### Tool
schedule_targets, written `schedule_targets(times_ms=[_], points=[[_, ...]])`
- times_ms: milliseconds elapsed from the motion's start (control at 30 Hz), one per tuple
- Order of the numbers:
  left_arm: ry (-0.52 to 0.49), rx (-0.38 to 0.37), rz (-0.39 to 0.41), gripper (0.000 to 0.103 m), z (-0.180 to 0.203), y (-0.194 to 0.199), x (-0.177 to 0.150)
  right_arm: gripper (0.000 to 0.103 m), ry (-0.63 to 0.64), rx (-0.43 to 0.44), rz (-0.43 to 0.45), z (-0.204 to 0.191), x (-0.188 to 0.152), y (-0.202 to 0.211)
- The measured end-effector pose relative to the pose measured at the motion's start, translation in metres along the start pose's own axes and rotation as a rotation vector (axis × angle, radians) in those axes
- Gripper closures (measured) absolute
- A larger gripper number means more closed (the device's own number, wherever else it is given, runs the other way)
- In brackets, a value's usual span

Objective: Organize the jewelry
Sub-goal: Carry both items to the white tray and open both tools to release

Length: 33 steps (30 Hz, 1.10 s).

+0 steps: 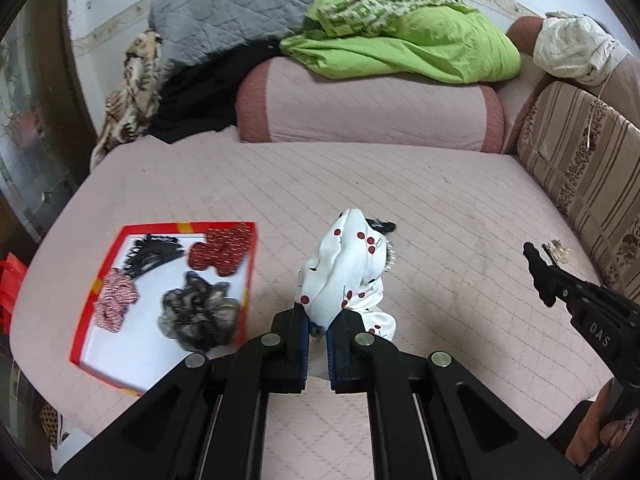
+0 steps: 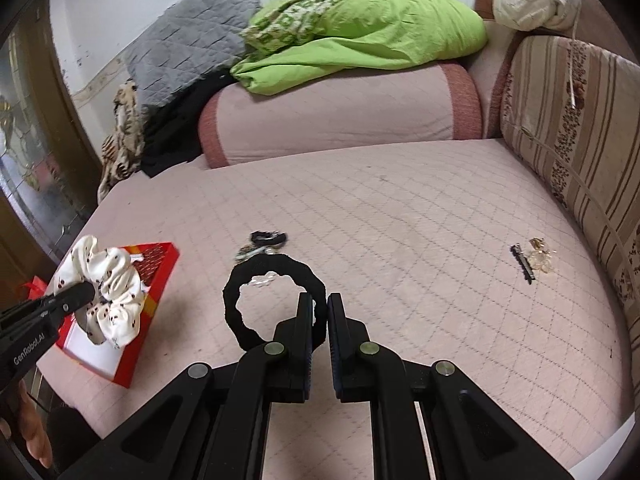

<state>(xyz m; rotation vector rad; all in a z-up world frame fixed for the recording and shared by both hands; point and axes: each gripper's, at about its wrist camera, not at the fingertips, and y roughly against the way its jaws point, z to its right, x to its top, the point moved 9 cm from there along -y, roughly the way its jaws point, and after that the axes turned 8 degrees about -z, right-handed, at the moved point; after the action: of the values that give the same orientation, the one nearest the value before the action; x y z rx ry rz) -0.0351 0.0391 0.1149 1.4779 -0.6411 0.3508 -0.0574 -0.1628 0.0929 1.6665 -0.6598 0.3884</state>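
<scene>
My left gripper (image 1: 318, 320) is shut on a white scrunchie with red cherries (image 1: 344, 276), held above the pink bed cover. To its left lies an open red box (image 1: 188, 226) holding a red scrunchie (image 1: 222, 252), a black lace one (image 1: 152, 256), a red-and-white one (image 1: 116, 300) and a grey-black one (image 1: 198, 312). My right gripper (image 2: 320, 308) is shut on a black ring scrunchie (image 2: 230, 304), lifted off the bed. The right wrist view shows the left gripper (image 2: 84, 292) with the white scrunchie (image 2: 116, 280) over the red box (image 2: 160, 276).
A black hair piece (image 2: 269, 237) and a silvery beaded item (image 2: 248, 254) lie mid-bed. A black hair clip (image 2: 523, 262) and gold jewelry (image 2: 540, 258) rest near the striped cushion (image 2: 568, 120). A pink bolster (image 2: 332, 116) and green bedding (image 2: 360, 28) fill the back.
</scene>
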Motion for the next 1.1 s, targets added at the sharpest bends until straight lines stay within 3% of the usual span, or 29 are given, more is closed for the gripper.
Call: schedule_targets(times_ms=[1100], points=[[0.172, 0.089, -0.012, 0.096, -0.132, -0.002, -0.035, 0.094, 0.197, 0.129, -0.15, -0.161, -0.048, -0.025]])
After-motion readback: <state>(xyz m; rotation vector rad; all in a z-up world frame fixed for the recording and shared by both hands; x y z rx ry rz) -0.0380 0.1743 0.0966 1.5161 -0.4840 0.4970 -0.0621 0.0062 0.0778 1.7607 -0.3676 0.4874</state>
